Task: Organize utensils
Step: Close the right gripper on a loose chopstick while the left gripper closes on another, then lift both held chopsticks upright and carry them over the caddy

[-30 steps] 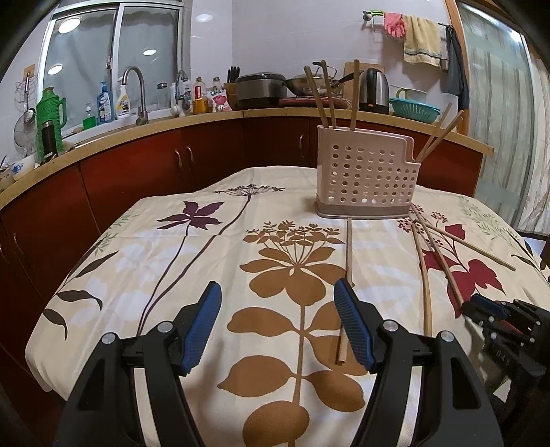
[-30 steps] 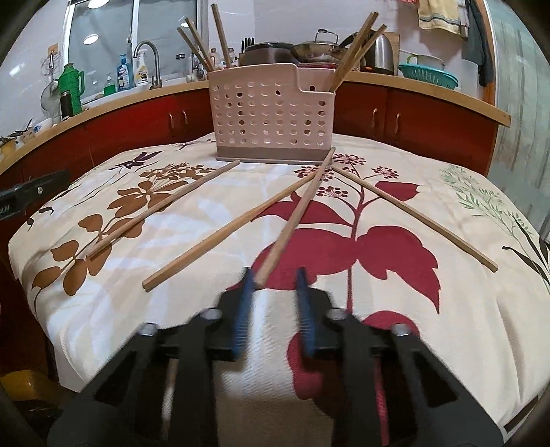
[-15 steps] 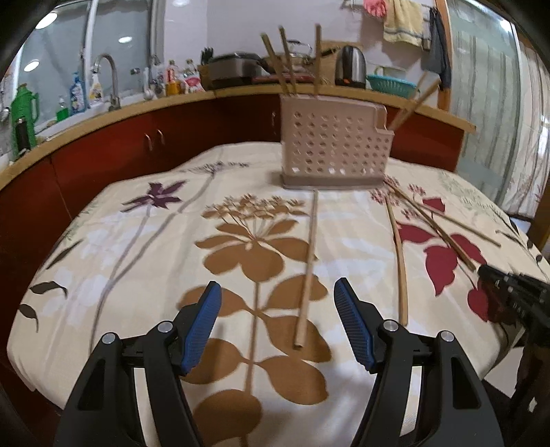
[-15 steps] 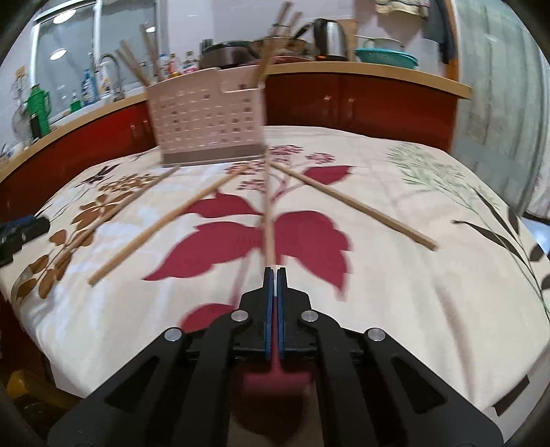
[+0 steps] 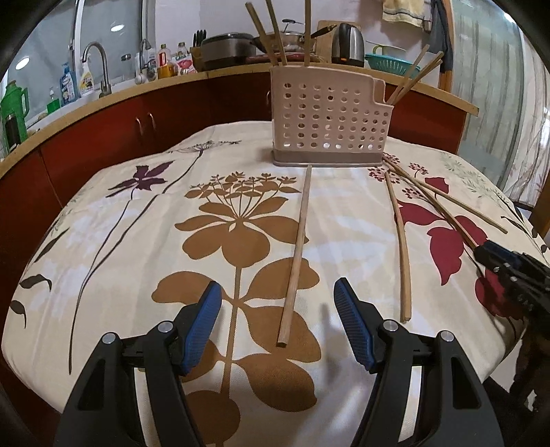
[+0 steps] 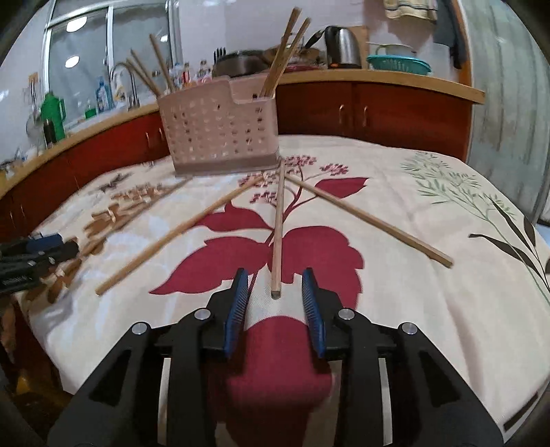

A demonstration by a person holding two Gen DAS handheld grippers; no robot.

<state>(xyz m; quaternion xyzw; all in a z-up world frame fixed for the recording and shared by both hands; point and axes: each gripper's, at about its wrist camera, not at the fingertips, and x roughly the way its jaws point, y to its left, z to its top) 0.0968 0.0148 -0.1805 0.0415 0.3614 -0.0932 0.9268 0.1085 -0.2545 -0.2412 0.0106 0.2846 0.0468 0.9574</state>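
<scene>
Chopsticks scattered across a floral-clothed table [image 5: 103, 220], four of them flat on the cloth, more standing in a perforated pink holder [image 5: 326, 117] at the far side. Holder split into compartments: three sticks upright in the left part [image 5: 275, 31], a few leaning out of the lower right part [image 5: 412, 75].

Left tool [image 5: 278, 309] spread wide, blue pads [image 5: 206, 319] well apart, nothing between them but cloth. Just ahead, one chopstick [image 5: 297, 247] lying lengthwise, near end roughly midway between the pads, far end touching the holder's base. Not gripped.

Right tool [image 6: 275, 299] also parted, narrower gap, pads [image 6: 237, 302] on either side of the near end of a second chopstick [image 6: 277, 223]. Stick resting on the red leaf print, apart from both pads, pointing straight toward the holder. Seen from the left wrist, the same tool low at the right table edge [image 5: 508, 271].

Two more sticks fanned out beside it: one angled left [image 6: 178, 230], one angled right [image 6: 371, 220], far ends converging near the holder's base. Whether they touch there, impossible to tell.

Behind, curved wooden counter with red cabinets [image 5: 137, 113], tap [image 5: 99, 65], kettle [image 5: 347, 44], green flask [image 5: 13, 110].
</scene>
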